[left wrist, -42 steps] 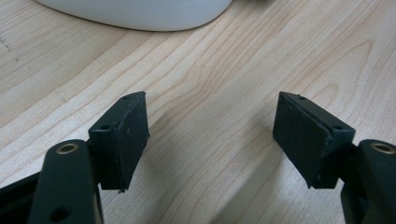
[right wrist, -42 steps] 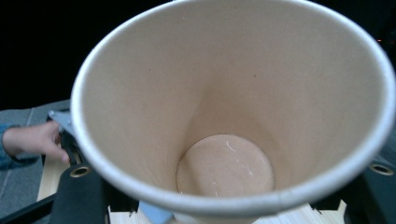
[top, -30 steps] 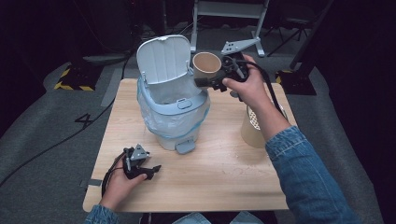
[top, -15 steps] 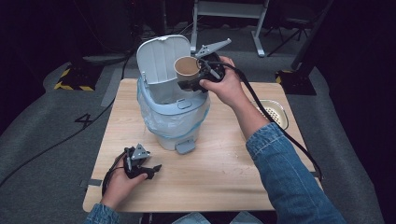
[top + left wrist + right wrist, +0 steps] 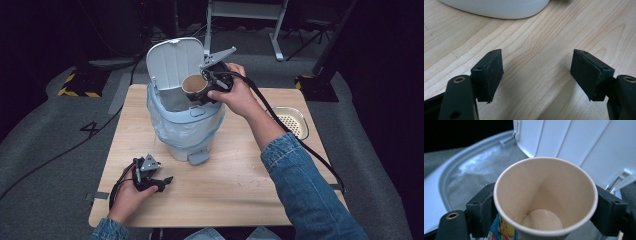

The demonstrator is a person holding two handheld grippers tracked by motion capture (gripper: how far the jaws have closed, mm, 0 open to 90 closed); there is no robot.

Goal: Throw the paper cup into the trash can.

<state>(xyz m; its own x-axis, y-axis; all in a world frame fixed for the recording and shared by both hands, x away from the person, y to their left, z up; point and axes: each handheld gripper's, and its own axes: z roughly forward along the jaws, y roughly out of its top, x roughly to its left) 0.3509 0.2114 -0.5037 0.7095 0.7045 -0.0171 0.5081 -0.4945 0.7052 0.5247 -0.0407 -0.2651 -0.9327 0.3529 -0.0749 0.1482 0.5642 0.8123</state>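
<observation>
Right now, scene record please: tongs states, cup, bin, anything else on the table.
right tongs: shut on paper cup, held over the bin's opening
paper cup: upright, looks empty inside
bin: on the table, lid raised, plastic liner in place
left tongs: open, nothing between them, low over the table
strainer bowl: at the table's right edge, apart from the bin

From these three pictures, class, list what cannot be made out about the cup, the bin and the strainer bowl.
- Paper cup: the printed picture on its side, right gripper view; cut off by the bottom edge and the right gripper.
- Bin: what lies inside, high view; hidden by the lid and liner.
- Strainer bowl: partly hidden, high view; the person's forearm crosses it.
</observation>
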